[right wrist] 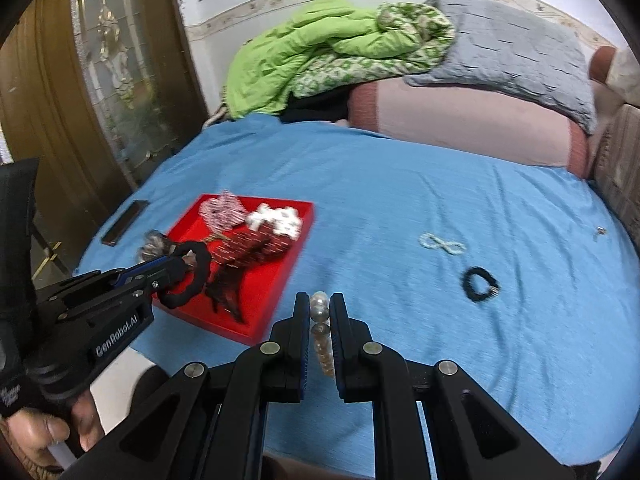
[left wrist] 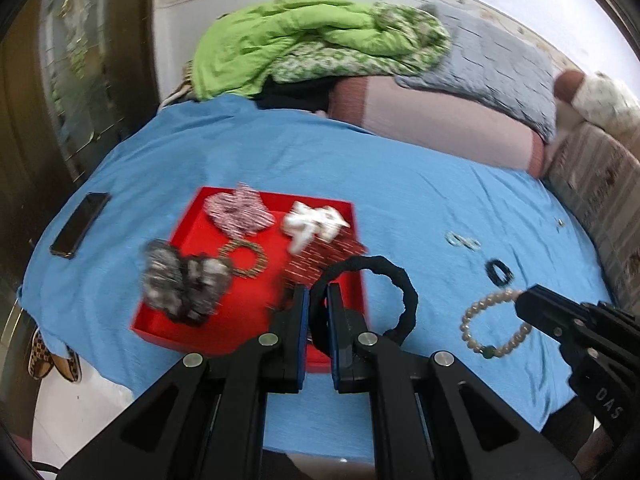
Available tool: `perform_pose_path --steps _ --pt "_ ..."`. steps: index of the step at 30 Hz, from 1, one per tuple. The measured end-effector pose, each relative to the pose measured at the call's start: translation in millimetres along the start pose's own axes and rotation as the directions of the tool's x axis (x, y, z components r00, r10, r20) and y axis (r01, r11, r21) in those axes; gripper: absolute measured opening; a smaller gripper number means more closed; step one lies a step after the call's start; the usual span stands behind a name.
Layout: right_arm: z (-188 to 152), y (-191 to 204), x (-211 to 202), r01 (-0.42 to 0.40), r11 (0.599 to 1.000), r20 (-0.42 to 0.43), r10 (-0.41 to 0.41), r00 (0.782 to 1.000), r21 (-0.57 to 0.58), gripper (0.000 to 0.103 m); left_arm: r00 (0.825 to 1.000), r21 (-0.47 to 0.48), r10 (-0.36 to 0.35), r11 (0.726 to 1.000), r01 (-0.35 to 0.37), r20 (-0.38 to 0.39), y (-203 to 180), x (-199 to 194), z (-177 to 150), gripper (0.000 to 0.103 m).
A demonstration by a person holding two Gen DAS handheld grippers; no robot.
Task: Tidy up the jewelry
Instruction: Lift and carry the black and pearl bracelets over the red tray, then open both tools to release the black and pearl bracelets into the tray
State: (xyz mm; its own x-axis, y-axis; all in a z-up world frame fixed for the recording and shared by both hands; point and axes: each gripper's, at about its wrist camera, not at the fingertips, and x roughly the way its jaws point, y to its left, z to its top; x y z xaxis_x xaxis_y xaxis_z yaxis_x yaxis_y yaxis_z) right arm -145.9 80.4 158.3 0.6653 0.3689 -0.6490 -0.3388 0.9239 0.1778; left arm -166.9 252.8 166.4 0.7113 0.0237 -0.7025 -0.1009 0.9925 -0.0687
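Left jaws: the left gripper (left wrist: pixel 318 296) is nearly closed, clamped on a black scrunchie (left wrist: pixel 400 292) whose loop hangs out past the right fingertip.
Left pose: it points steeply down over the near right corner of the red tray (left wrist: pixel 192 236); the scrunchie is off the cloth, partly above the tray's edge.
Right jaws: the right gripper (right wrist: pixel 319 304) is pinched narrow on a pearl bracelet (right wrist: pixel 320 312), whose beads run up the slot between the pads.
Right pose: it angles down over the blue cloth (right wrist: pixel 400 184), just right of the tray; in the left view the bracelet (left wrist: pixel 496 324) dangles as a full ring from its tip.
Hand: a hand (right wrist: pixel 48 432) at the lower left of the right view grips the left tool's handle, cut off by the frame.
Hard to make out: the pieces in the tray are blurred: a grey and black scrunchie (left wrist: pixel 180 280), a pink patterned one (left wrist: pixel 240 210), a white piece (left wrist: pixel 312 222), a beaded ring (left wrist: pixel 244 258) and a red patterned item (left wrist: pixel 324 256).
On the cloth: a pale twisted band (right wrist: pixel 442 244) and a small black hair tie (right wrist: pixel 480 284) lie apart, to the right of both tools.
Around: a dark phone (left wrist: pixel 80 224) lies left of the tray; a green quilt (left wrist: pixel 304 36) and a grey pillow (left wrist: pixel 496 68) are heaped at the far end.
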Motion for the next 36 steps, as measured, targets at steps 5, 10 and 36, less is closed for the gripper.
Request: perform_pose_path --steps 5,10,36 --pt "18.0 19.4 13.7 -0.079 0.997 -0.01 0.079 0.997 -0.001 0.011 1.0 -0.011 0.026 1.0 -0.026 0.014 37.2 5.5 19.6 0.009" --pt "30.3 46.8 33.7 -0.141 0.99 -0.029 0.141 0.99 -0.028 0.011 0.999 -0.014 0.048 0.999 -0.048 -0.011 64.5 25.5 30.8 0.009" --pt "4.2 119.8 161.8 -0.301 0.949 -0.267 0.267 0.926 -0.094 0.012 0.987 -0.044 0.083 0.995 -0.09 -0.14 109.8 106.6 1.3 0.009"
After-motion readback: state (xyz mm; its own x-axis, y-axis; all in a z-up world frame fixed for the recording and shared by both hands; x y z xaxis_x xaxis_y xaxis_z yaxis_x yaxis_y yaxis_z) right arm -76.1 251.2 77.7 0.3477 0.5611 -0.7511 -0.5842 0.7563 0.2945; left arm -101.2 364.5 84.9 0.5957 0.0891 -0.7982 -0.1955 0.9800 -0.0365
